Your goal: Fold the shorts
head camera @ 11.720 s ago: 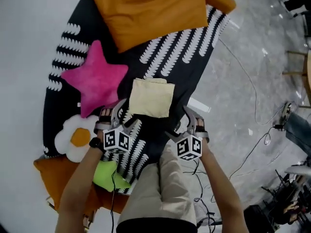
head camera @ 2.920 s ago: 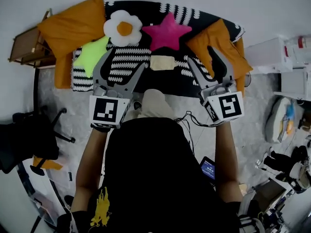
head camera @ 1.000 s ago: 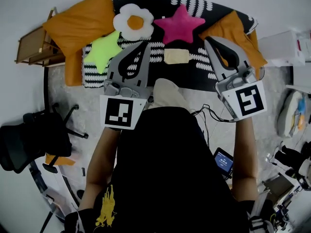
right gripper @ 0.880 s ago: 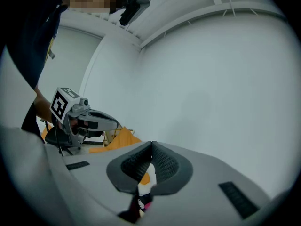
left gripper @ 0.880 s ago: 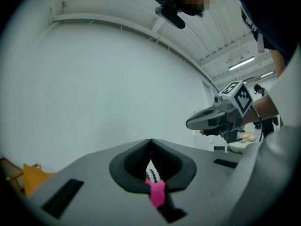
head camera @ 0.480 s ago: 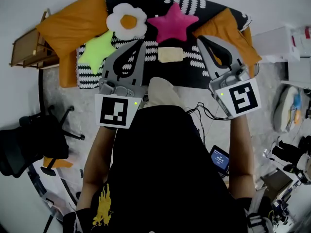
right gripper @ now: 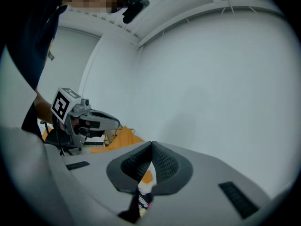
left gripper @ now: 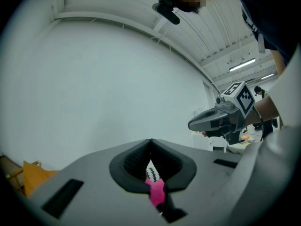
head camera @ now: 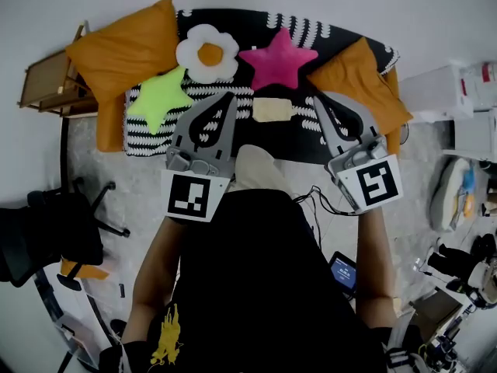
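The shorts (head camera: 271, 109) lie folded into a small pale-yellow rectangle on the black-and-white patterned mat (head camera: 233, 142), just below the pink star cushion (head camera: 278, 56). My left gripper (head camera: 227, 98) and right gripper (head camera: 320, 100) are held up in front of the person's chest, far above the mat, either side of the shorts in the head view. Both are shut with nothing between the pads. In the left gripper view the shut left gripper (left gripper: 150, 141) faces a white wall, with the right gripper (left gripper: 202, 123) alongside. The right gripper view shows the shut right gripper (right gripper: 151, 144) and the left gripper (right gripper: 115, 121).
Orange pillows (head camera: 124, 41) (head camera: 355, 71), a flower cushion (head camera: 207, 52) and a green star cushion (head camera: 158, 97) ring the mat. A wooden stool (head camera: 45, 81) and a black office chair (head camera: 46, 235) stand at the left. Cables (head camera: 320, 200), a lit screen (head camera: 342, 270) and white boxes (head camera: 446, 88) are at the right.
Long before, the grippers hung low beside the folded shorts; now the person stands back with both raised. Over the last second both stay shut and nearly still; the head view shifts slightly.
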